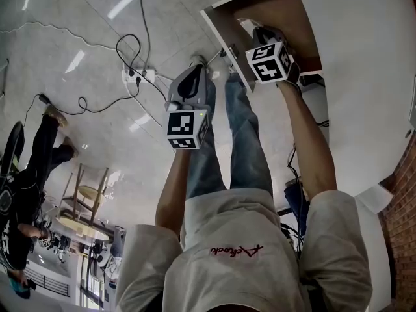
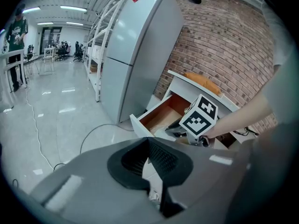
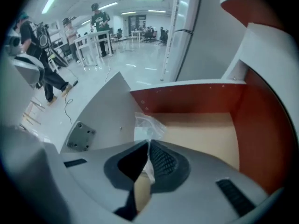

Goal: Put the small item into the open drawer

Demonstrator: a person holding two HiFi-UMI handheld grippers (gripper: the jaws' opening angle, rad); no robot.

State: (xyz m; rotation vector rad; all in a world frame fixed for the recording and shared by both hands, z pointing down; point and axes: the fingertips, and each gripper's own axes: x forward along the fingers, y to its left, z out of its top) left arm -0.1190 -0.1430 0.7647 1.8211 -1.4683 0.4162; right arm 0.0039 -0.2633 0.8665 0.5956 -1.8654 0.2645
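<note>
Right gripper (image 3: 148,147): jaws clenched on a clear plastic bag (image 3: 145,124), the small item. I see it held inside the open drawer (image 3: 201,97), over the tan bottom and close to the white panel; can't tell if it touches down. Left gripper (image 2: 148,143): jaws pressed together, nothing between them, outside the drawer front, above the person's jeans (image 1: 227,142). Further off: cables (image 1: 130,51) on the floor, grey fridge (image 2: 135,55), brick wall (image 2: 224,45).
</note>
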